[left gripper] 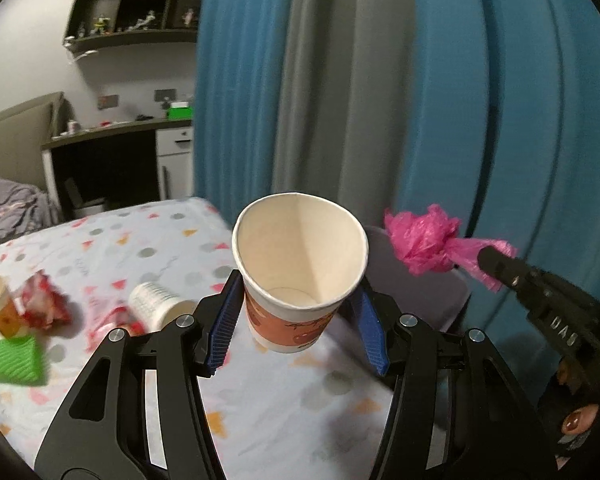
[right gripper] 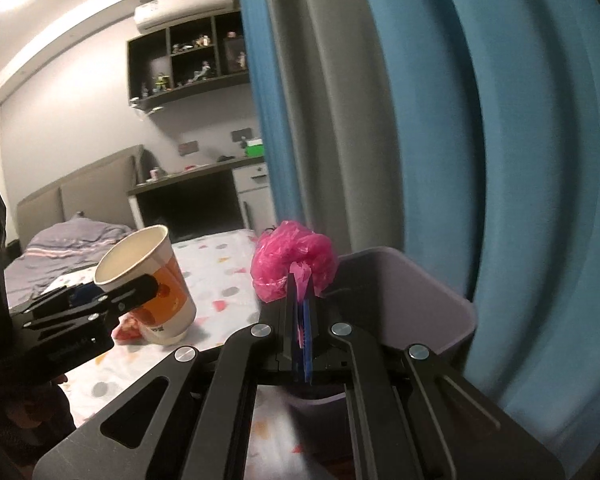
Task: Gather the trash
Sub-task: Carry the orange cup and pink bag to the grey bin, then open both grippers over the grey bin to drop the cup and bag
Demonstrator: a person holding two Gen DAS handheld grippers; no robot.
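Trash, item one: paper cup [left gripper: 300,268], empty, held upright above the bed [left gripper: 148,232] near its curtain-side edge, gripped at mid-wall by the left claw [left gripper: 296,320]. Judged light and thin-walled; likely to crush under a hard squeeze, so hold low on the wall, near the stiffer base.

Item two: crumpled pink plastic bag [right gripper: 292,266], pinched by a tail in the clenched right claw [right gripper: 302,304], over the grey bin [right gripper: 432,292] beside the bed. Judged near weightless, soft, slippery; may cling to the pads.

Remaining on the bed, toward its far-left edge: orange pill bottle [left gripper: 0,304], red-and-white wrapper [left gripper: 42,300], green cloth [left gripper: 14,356], white container [left gripper: 160,306] on its side.

Obstructions: blue curtain [left gripper: 480,100] close behind the bin; the two claws near each other.
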